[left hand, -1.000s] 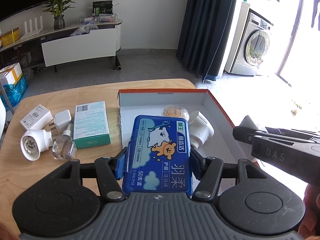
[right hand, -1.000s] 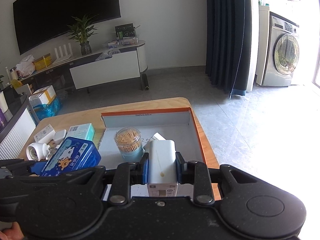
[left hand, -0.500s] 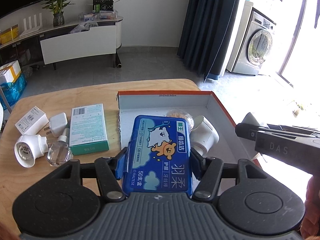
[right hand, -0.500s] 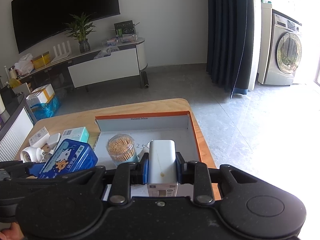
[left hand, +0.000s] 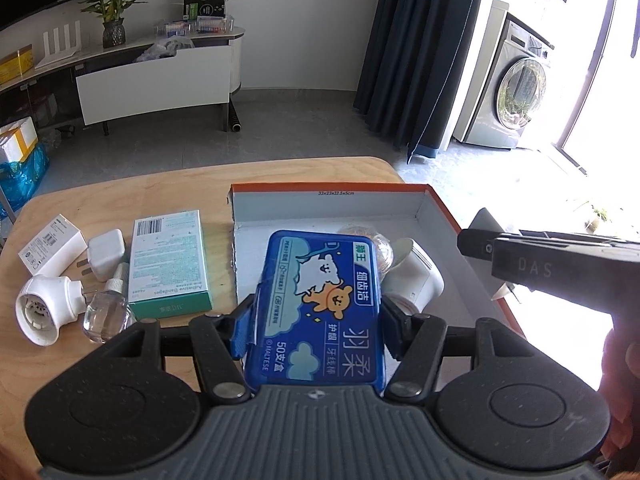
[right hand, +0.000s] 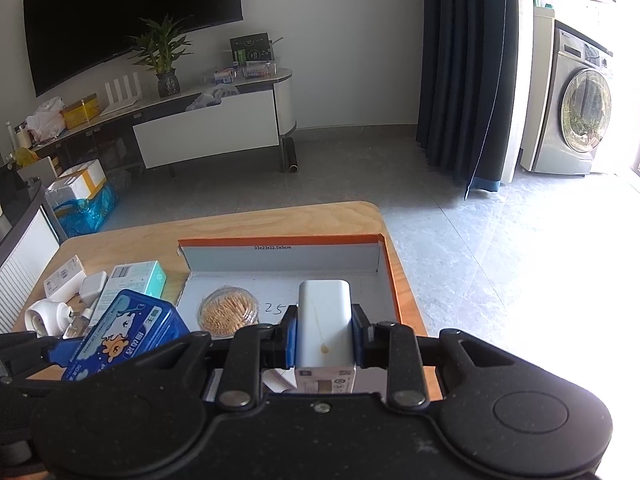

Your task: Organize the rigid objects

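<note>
Blue tin (left hand: pixel 320 312) clamped in left hand-held gripper (left hand: pixel 316 320) has neared the box (left hand: pixel 440 208); right hand-held gripper (right hand: pixel 325 336) grips white charger (right hand: pixel 325 320); both await placing.

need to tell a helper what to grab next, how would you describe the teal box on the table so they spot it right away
Start at the orange-rimmed cardboard box on the wooden table. Just outside its left wall lies the teal box, flat, barcode at its far end. It is the only coloured pack among the white plugs and clear bottle beside it.
</note>
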A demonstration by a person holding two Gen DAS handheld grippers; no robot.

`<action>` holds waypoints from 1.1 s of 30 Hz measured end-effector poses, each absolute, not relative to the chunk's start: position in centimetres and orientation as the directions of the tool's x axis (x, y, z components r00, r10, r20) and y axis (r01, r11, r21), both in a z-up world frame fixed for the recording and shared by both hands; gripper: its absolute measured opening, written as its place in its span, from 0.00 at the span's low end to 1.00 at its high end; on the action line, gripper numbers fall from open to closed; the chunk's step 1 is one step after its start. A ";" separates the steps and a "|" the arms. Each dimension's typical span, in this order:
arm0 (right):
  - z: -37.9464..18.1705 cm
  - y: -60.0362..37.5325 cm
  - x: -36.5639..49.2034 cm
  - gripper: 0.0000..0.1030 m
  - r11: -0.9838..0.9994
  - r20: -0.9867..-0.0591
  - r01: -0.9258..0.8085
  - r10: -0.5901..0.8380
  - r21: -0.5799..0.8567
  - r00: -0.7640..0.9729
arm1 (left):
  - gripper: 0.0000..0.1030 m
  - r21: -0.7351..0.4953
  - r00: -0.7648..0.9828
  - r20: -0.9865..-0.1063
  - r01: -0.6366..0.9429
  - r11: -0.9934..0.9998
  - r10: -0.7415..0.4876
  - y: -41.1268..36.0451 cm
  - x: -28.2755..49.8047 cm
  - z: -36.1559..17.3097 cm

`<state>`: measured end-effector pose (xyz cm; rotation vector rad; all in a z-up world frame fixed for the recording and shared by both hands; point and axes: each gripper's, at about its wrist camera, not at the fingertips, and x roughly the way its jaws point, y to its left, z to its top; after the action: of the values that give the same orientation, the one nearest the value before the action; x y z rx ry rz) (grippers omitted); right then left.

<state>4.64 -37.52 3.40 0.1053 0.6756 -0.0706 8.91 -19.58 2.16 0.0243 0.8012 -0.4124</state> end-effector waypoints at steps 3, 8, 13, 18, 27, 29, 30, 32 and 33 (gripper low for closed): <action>3.4 -37.8 5.6 0.31 0.993 -0.633 0.095 -0.029 0.071 0.773 | 0.60 -0.139 0.611 -0.704 0.382 0.914 -0.363 -20.1 9.1 2.0; 3.3 -38.1 7.4 0.31 0.994 -0.645 0.087 -0.023 0.068 0.764 | 0.60 -0.145 0.594 -0.709 0.407 0.902 -0.381 -21.0 9.2 1.7; 2.6 -38.5 9.2 0.31 0.994 -0.668 0.089 -0.027 0.060 0.744 | 0.60 -0.150 0.578 -0.715 0.423 0.894 -0.393 -21.6 9.4 1.3; 2.3 -38.7 10.6 0.33 0.995 -0.649 0.082 -0.024 0.060 0.761 | 0.60 -0.153 0.571 -0.718 0.429 0.890 -0.399 -22.0 9.3 1.1; 4.8 -40.2 8.1 0.51 0.990 -0.561 0.110 -0.042 0.089 0.827 | 0.60 -0.192 0.544 -0.710 0.462 0.866 -0.447 -22.8 9.0 1.1; 5.1 -40.6 7.2 0.51 0.988 -0.555 0.113 -0.037 0.104 0.831 | 0.60 -0.207 0.527 -0.706 0.483 0.851 -0.472 -23.3 8.7 0.9; 5.2 -40.7 6.8 0.51 0.988 -0.553 0.113 -0.035 0.108 0.833 | 0.61 -0.221 0.514 -0.705 0.496 0.840 -0.489 -23.5 8.5 0.8; 5.5 -40.8 6.1 0.54 0.988 -0.547 0.114 -0.037 0.108 0.837 | 0.61 -0.241 0.496 -0.703 0.508 0.827 -0.510 -23.8 8.4 0.7; 5.6 -40.7 5.8 0.55 0.988 -0.545 0.113 -0.039 0.103 0.837 | 0.62 -0.245 0.490 -0.704 0.512 0.823 -0.515 -23.9 8.2 0.7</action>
<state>5.77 -40.74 5.57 0.1331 0.5731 -0.0810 8.24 -23.93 0.65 -0.0030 0.8556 -0.6237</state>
